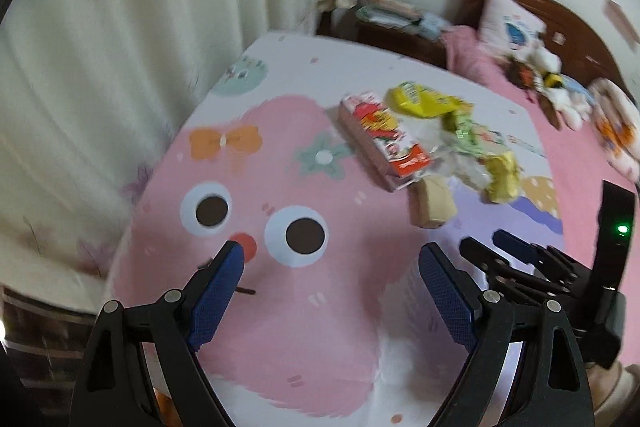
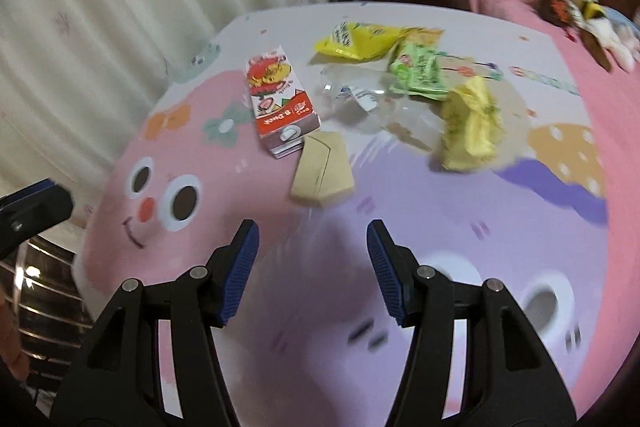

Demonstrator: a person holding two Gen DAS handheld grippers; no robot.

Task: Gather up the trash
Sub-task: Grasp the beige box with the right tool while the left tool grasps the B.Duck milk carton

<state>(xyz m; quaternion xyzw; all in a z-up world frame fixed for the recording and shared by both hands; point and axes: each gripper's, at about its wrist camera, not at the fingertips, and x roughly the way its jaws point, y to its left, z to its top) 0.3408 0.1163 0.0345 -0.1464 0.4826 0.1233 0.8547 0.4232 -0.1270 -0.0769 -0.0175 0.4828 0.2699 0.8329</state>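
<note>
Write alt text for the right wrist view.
The open, empty right gripper hovers above a pink and purple cartoon bedspread, facing a litter pile: a red drink carton, a tan box, yellow wrappers, and clear plastic. Cream curtains hang behind.

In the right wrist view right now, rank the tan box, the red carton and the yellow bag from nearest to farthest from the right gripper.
1. Tan box, just ahead of the open right gripper, slightly left.
2. Red carton, behind the box, further left.
3. Yellow bag, at the far edge of the pile, slightly right.
</note>
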